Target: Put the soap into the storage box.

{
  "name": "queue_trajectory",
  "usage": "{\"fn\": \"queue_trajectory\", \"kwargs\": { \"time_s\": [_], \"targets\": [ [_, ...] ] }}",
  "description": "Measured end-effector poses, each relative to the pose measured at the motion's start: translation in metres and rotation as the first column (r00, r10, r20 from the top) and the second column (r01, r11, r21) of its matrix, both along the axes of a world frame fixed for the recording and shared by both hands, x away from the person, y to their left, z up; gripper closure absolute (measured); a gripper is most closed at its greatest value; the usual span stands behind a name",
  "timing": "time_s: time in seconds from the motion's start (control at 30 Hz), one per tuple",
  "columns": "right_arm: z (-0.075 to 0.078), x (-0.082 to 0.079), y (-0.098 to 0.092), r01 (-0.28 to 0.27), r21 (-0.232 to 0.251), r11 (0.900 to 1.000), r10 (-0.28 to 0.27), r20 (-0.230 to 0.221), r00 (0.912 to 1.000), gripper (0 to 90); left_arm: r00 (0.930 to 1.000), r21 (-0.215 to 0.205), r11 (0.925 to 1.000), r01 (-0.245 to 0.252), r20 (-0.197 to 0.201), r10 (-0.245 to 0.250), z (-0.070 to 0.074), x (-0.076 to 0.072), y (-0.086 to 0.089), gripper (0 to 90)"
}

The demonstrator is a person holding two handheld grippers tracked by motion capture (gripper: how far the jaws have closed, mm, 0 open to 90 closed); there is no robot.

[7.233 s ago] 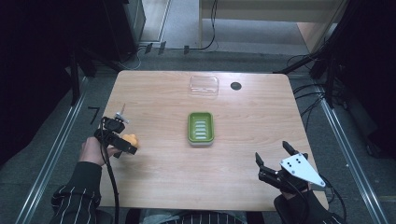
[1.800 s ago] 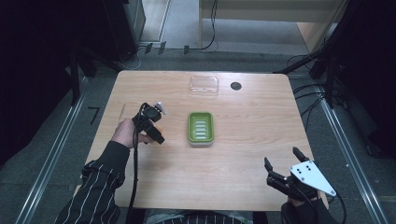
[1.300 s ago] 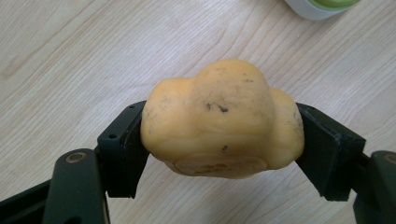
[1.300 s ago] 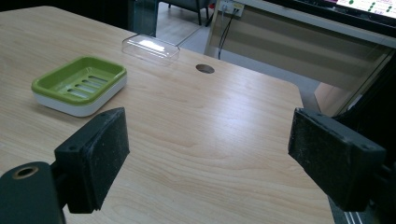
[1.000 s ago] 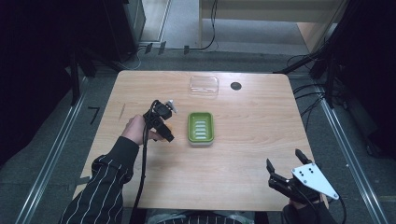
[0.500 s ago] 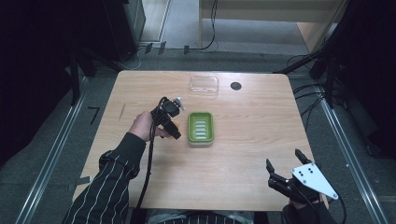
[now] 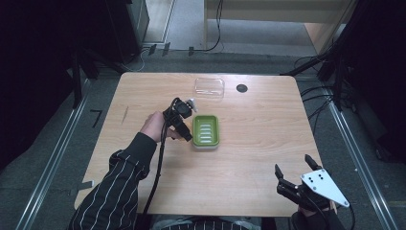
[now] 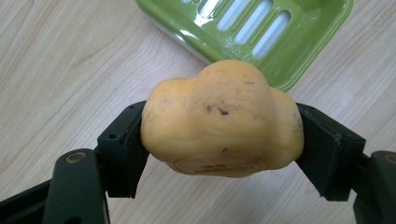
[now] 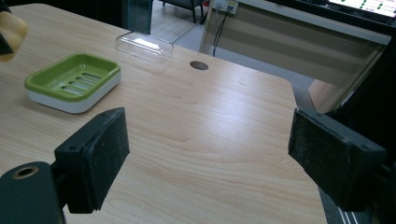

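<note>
A lumpy orange-yellow soap bar (image 8: 222,119) is clamped between the jaws of my left gripper (image 8: 219,140), held above the wood just short of the green slotted soap dish (image 8: 261,32). From above, the left gripper (image 7: 184,129) hovers at the left rim of the soap dish (image 7: 206,130) in the middle of the table. My right gripper (image 7: 294,175) rests near the front right corner, its jaws wide apart and empty (image 9: 205,154). The right gripper view also has the dish (image 9: 74,81) and a corner of the soap bar (image 9: 11,28) at far left.
A clear plastic lid (image 7: 209,87) lies at the back of the table beside a round dark cable hole (image 7: 242,88). The table's right edge (image 7: 313,139) drops to a floor with cables. A striped sleeve (image 7: 119,182) reaches in from the front left.
The left gripper has carried the soap bar from the table's left side rightward to the edge of the green dish. The right gripper has barely shifted.
</note>
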State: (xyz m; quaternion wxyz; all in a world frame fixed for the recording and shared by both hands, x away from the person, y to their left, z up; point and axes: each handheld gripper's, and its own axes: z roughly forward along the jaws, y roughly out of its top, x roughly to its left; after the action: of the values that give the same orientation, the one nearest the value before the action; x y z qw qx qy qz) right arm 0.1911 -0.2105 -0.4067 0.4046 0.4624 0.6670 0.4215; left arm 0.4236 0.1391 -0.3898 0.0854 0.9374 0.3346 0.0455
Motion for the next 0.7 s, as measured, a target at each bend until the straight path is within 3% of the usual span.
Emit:
{"fn": "queue_trajectory", "kwargs": {
  "time_s": [0.7],
  "targets": [
    [0.000,-0.010,-0.007,0.039,-0.003,0.999,-0.039,0.000,0.9992,12.9,0.9989,-0.006,0.9989,0.047,0.008,-0.047,0.001,0.009,-0.023,26.0]
  ]
}}
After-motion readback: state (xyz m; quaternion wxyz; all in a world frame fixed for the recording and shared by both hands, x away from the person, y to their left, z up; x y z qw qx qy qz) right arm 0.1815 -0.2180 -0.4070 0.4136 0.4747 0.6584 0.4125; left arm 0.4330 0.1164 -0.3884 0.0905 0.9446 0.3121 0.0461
